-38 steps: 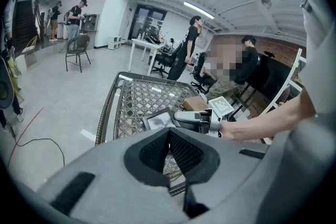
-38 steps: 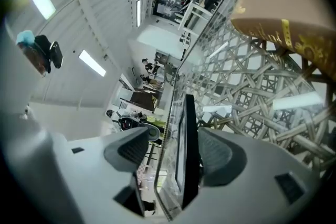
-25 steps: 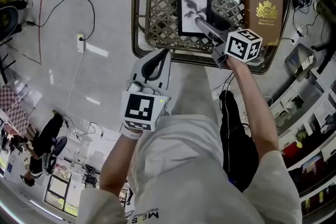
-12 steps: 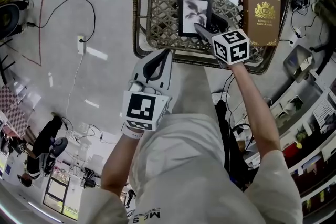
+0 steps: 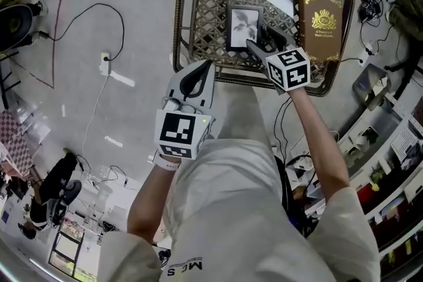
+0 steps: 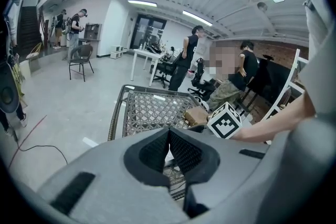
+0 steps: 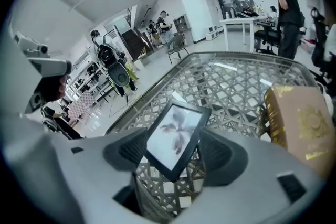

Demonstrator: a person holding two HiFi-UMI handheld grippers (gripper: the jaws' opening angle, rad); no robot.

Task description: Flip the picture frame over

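A black picture frame (image 5: 243, 26) with a plant print lies face up on the wicker table (image 5: 182, 23). My right gripper (image 5: 263, 40) reaches in from its near right corner. In the right gripper view the frame (image 7: 176, 136) sits skewed between the jaws of the open right gripper (image 7: 176, 153), a pad close to its edge on each side. Whether either pad touches it is unclear. My left gripper (image 5: 197, 79) hangs below the table's near rim, shut and empty. The left gripper (image 6: 169, 147) looks toward the table (image 6: 116, 113).
A brown and gold book (image 5: 320, 18) lies on the table just right of the frame, also the book (image 7: 302, 123) in the right gripper view. A cable (image 5: 99, 13) and socket (image 5: 106, 63) lie on the floor to the left. Shelves and clutter stand on the right.
My right gripper has slid up and left along the frame's right side, so its jaws now straddle the near corner. The left gripper has stayed put.
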